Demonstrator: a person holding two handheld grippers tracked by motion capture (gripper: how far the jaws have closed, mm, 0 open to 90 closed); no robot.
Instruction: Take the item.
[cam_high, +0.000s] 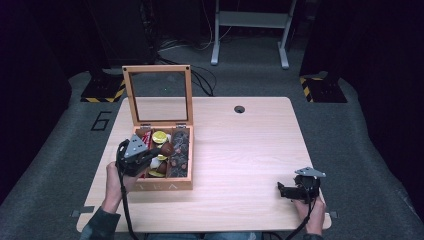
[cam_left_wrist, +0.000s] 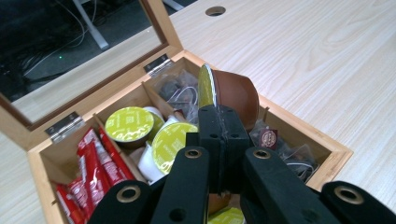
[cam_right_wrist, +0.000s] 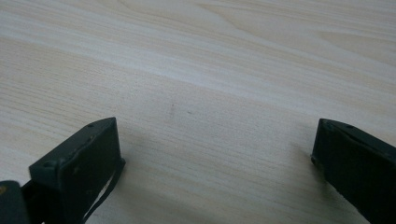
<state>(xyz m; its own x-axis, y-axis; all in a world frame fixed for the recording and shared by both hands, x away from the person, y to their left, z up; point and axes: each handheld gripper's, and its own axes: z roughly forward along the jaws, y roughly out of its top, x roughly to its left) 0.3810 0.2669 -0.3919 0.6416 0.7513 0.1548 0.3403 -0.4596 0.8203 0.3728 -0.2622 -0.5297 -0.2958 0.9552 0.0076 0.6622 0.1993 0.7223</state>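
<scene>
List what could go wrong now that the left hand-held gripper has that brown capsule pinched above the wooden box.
1. The left hand-held gripper seems to pinch the brown coffee capsule near its green-foil rim, so it may slip or tilt free.
2. If dropped, it would probably fall back among the green-lidded capsules or tea bags in the wooden box.
3. The upright glass lid stands just behind; a backward lift might knock it.
</scene>
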